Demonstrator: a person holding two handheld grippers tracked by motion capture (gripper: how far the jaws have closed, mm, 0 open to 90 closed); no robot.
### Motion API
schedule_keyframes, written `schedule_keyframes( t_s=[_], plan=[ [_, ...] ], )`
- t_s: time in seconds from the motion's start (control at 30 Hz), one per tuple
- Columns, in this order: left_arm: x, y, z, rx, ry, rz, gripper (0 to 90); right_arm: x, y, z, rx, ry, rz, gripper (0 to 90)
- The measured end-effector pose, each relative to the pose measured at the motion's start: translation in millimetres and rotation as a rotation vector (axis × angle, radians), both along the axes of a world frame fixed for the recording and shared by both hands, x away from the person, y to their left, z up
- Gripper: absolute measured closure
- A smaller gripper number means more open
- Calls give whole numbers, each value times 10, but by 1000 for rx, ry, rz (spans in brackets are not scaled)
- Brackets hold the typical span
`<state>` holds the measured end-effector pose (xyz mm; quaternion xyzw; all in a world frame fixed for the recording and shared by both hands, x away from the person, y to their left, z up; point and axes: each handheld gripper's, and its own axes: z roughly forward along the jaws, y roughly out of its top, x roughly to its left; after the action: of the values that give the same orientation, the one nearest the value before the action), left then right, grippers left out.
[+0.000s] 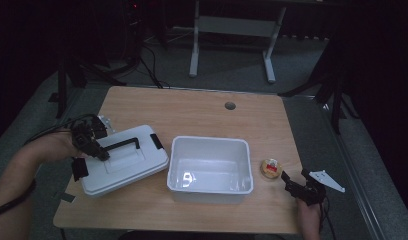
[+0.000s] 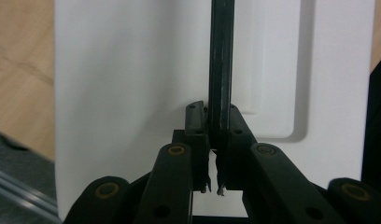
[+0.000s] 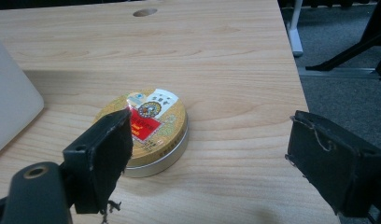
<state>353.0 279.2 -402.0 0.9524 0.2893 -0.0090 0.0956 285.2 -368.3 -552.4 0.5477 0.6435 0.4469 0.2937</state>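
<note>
Left gripper [image 1: 94, 150], jaws clamped on the black handle [image 2: 221, 70] of the lid [image 1: 123, 161] at left of frame; right gripper [image 3: 207, 163], jaws spread wide, should advance squarely to straddle the tin [image 3: 149, 130] at lower centre, beside the box [image 1: 210, 170].

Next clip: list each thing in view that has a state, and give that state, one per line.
White bin: open, empty, upright on the table.
Lid: off the bin, lying flat beside it.
Lid handle: clamped by the left tool.
Left tool: shut on the lid handle.
Round tin: closed, lying flat on the table.
Right tool: open, holding nothing, near the tin.
</note>
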Motion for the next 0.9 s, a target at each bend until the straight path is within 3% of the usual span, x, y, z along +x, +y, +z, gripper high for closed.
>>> schedule_keyframes(
  t_s=[0.37, 0.5, 0.8, 0.9],
  plan=[
    [99, 31, -352, -29, -16, 39, 836, -1, 2, 0, -1, -2, 3, 137],
    [120, 39, -461, -31, -3, 58, 836, -1, 2, 0, -2, -2, 3, 137],
    [99, 67, -679, -20, -1, 66, 835, 1, 5, 0, -4, 0, 4, 137],
    [72, 90, -766, -36, 12, 78, 834, 2, 7, 0, -7, 0, 4, 137]
  ],
)
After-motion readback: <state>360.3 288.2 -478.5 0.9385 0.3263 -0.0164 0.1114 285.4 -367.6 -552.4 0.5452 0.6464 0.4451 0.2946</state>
